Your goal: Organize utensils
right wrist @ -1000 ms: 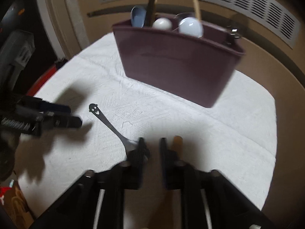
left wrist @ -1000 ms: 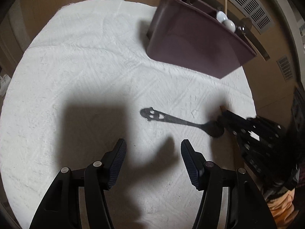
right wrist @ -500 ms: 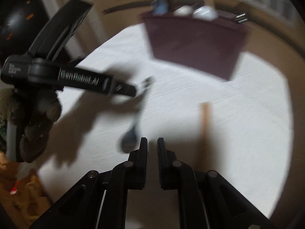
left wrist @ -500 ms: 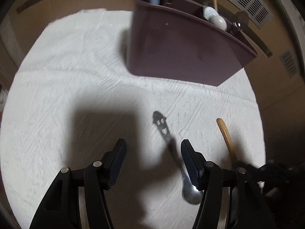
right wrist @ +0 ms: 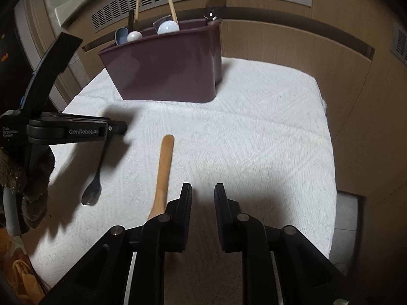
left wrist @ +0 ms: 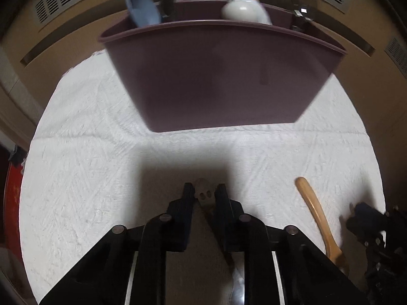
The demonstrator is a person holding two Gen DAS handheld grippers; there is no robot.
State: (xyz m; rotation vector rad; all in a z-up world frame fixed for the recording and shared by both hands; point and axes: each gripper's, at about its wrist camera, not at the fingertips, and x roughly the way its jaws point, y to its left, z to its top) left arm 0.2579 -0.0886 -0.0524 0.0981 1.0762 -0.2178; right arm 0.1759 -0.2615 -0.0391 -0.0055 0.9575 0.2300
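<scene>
The left hand-held gripper (left wrist: 205, 195) is closing its jaws on the handle end of the metal spoon (left wrist: 203, 195), whose pierced tip sits right between the pads; from the left wrist view the pads look to be touching the handle's edges, so I read this as a grip just being taken. In the right wrist view the same spoon (right wrist: 92, 190) hangs or slopes from that gripper's fingertips, its long axis running from the pinched handle down toward the bowl, which lies close to the white towel (right wrist: 254, 132) on the counter. The purple utensil caddy (left wrist: 221, 76) stands straight ahead of the left hand-held gripper, well apart across bare towel, already holding several spoons and sticks. The right hand-held gripper (right wrist: 203, 195) has its jaws opening with nothing between them; the wooden spoon (right wrist: 162, 172) lies on the towel just to their left, handle pointing away toward the caddy and bowl end tucked beside the left finger. The left hand is plainly the one placed for the metal spoon, the right for the wooden one. The coming move likely carries the metal spoon forward into the caddy, bowl downward.
</scene>
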